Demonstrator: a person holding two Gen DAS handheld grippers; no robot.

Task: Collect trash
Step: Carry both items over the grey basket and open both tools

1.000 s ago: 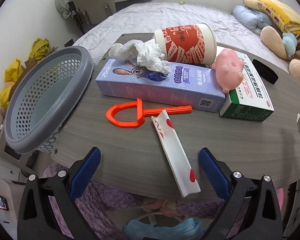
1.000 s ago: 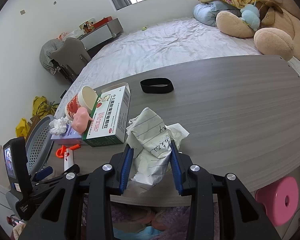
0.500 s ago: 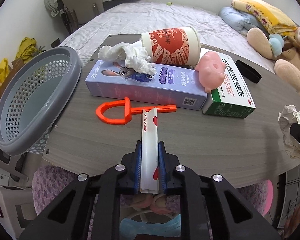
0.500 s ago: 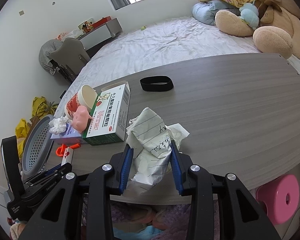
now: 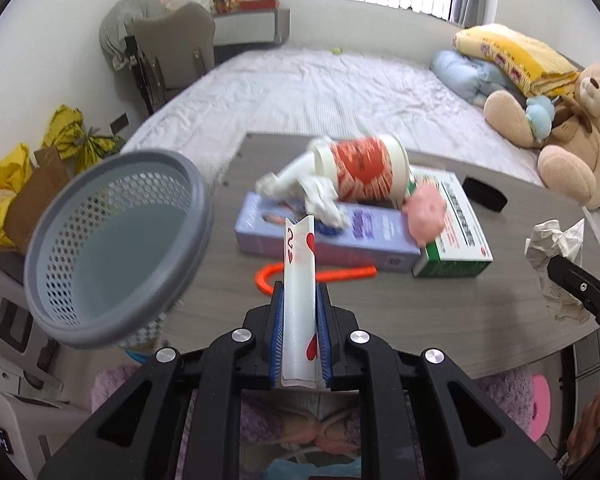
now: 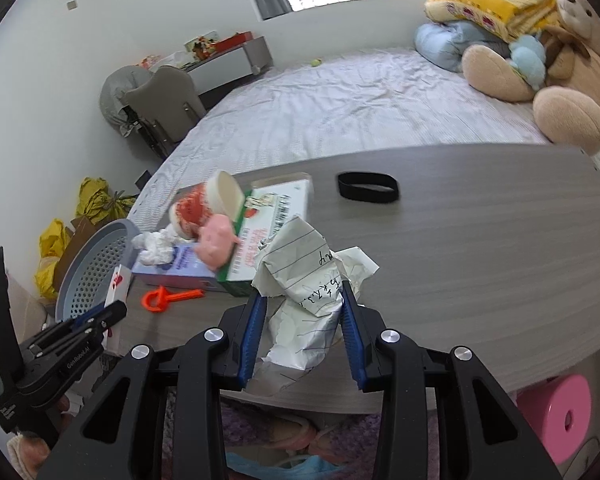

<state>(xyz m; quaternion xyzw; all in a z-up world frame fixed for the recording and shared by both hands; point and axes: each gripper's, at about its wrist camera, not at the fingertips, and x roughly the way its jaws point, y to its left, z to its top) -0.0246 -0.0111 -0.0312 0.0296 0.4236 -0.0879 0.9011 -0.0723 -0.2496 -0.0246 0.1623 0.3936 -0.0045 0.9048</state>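
Observation:
My left gripper is shut on a bent playing card, white with red hearts, and holds it lifted above the table's near edge. It also shows in the right wrist view. The grey mesh trash basket stands off the table's left end, beside the card. My right gripper is shut on a crumpled lined paper at the table's front edge. A white tissue, a red-and-white paper cup and an orange plastic tool lie on the table.
A purple box, a green-and-white medicine box and a pink pig toy crowd the table's left part. A black band lies further back. A bed with plush toys is behind; a pink stool stands below right.
My left gripper shut on the playing card and lifted it off the table, toward the basket. My right gripper kept hold of the crumpled paper and rose slightly.

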